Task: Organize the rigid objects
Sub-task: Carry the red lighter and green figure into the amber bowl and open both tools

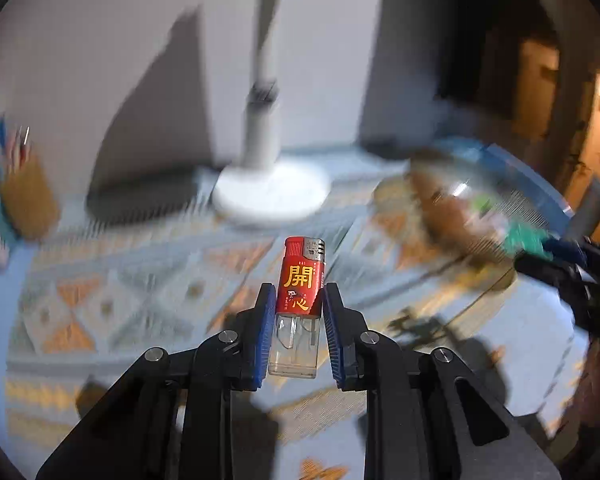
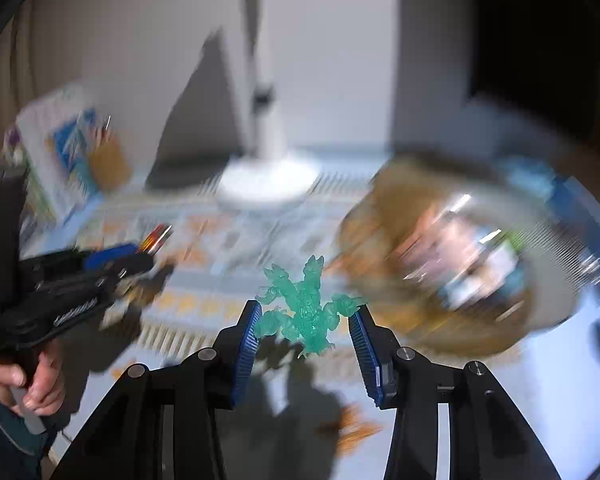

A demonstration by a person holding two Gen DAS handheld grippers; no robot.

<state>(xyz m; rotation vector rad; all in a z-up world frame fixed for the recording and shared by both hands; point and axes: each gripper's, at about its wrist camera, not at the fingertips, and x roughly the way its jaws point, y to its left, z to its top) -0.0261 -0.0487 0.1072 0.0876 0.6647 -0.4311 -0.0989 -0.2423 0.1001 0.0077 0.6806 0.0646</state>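
My left tool (image 1: 296, 312) is pinching a red lighter (image 1: 299, 304) between its blue pads (image 1: 260, 340); the lighter stands upright in the grip, its metal cap at twelve o'clock and its clear base at six, lifted clear of the patterned cloth (image 1: 112, 304) on the desk (image 1: 540, 360).

My right tool (image 2: 306, 322) holds a translucent green figurine (image 2: 306, 312). Its limbs touch both pads, and the figure hangs above the cloth with its shadow below it at six o'clock.

Everything behind is blurred. A white lamp base (image 1: 272, 192) sits at twelve o'clock from the lighter, and a round basket (image 1: 460, 208) of mixed things lies at about two o'clock. A brown pen holder (image 1: 28, 196) stands at ten o'clock, near the desk's edge.

From the right wrist view, my left hand (image 2: 28, 380) grips its handle at eight o'clock.
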